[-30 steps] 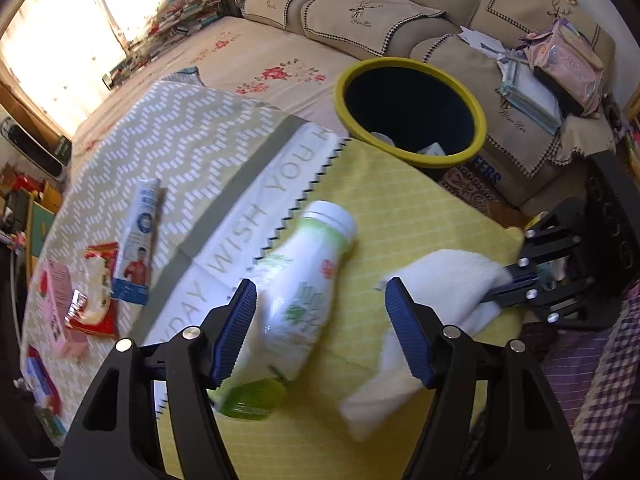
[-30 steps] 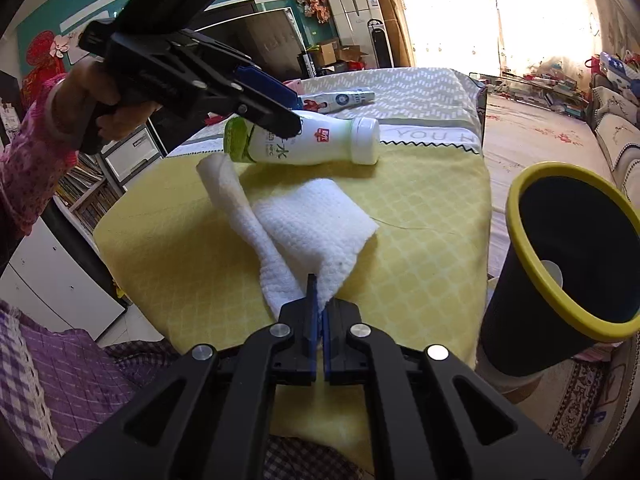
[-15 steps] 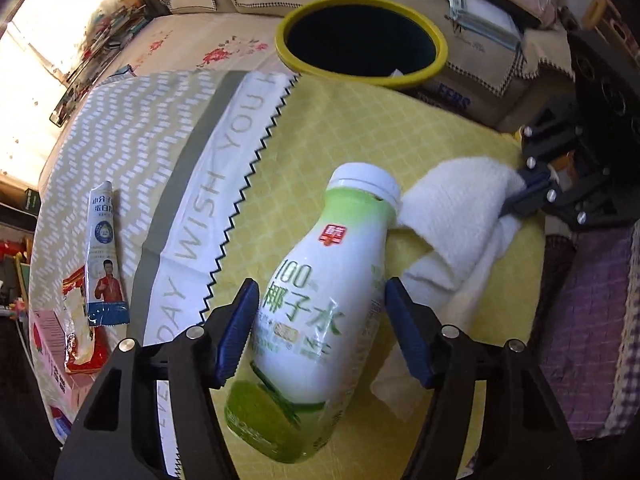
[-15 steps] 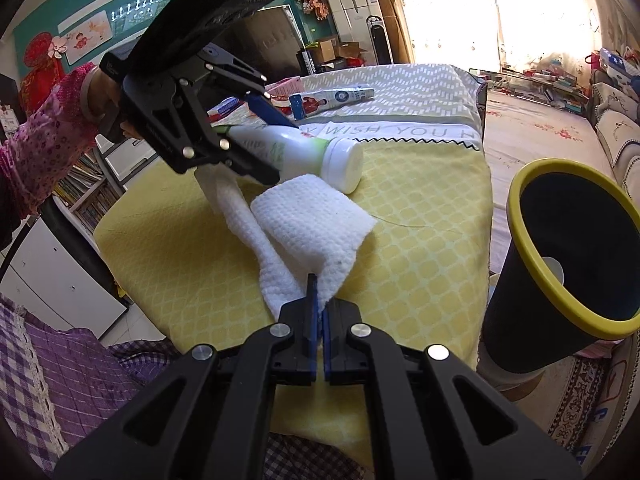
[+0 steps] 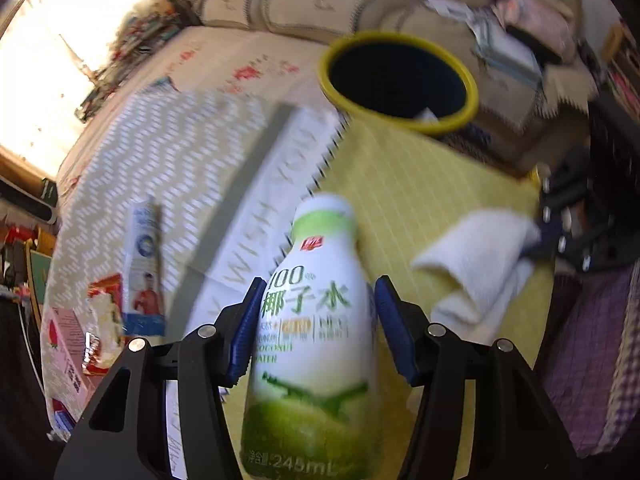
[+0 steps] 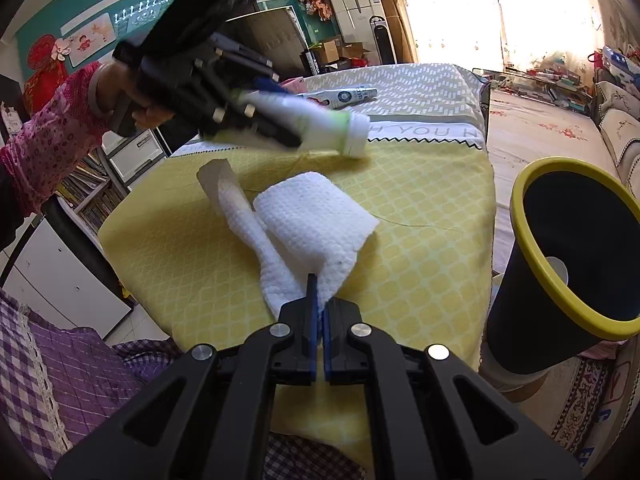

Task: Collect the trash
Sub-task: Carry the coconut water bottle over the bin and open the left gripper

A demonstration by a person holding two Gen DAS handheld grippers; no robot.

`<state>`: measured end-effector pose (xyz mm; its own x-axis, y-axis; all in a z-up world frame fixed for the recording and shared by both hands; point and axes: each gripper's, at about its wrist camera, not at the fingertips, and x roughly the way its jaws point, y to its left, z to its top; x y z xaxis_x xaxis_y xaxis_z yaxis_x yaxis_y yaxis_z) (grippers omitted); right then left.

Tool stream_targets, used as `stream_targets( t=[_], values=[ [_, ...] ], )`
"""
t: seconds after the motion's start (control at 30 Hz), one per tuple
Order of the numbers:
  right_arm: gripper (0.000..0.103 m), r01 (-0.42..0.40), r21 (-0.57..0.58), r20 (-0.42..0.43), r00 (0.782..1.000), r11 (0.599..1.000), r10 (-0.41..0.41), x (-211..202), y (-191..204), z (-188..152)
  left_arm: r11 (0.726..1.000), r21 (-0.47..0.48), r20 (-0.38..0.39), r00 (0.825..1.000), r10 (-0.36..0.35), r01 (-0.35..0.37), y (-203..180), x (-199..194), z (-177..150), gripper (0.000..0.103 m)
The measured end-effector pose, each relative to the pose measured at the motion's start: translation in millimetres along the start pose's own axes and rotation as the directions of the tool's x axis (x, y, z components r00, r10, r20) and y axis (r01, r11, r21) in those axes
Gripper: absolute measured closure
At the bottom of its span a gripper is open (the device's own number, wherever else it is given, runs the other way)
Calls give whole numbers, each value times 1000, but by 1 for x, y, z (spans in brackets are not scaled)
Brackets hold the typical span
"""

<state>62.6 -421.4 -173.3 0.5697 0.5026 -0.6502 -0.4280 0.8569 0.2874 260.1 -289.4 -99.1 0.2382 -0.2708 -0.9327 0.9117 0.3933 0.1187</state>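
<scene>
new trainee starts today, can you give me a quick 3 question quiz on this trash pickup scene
1. True or false: the right gripper is shut on the white paper towel.
2. What sits between the left gripper's closing jaws? A) toothpaste box B) coconut water bottle C) paper towel
3. What colour is the rim of the trash bin beside the table?

Key:
1. True.
2. B, the coconut water bottle; the toothpaste box lies farther off on the tablecloth.
3. Yellow.
</scene>
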Motion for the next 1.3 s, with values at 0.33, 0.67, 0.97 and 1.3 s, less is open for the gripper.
stream_targets(
  t=[0.33,0.67,0.97,1.3],
  values=[
    [101,6,-12,-3,1000,1000,-6,0,1,0,1000,-24,80,997,16,-14,5,-19,59,48],
    [101,16,-26,-7,1000,1000,-16,0,3,-1,986,159,137,987,-81,58,-61,3,171,48],
    [101,5,-26,-11,1000,1000,-5,-1,3,0,966,248,98,990,-103,76,-110,76,254,47],
    [101,7,-25,-17,1000,1000,-7,-2,5,-2,992,123,217,976,-10,-18,-103,81,261,16]
  ],
)
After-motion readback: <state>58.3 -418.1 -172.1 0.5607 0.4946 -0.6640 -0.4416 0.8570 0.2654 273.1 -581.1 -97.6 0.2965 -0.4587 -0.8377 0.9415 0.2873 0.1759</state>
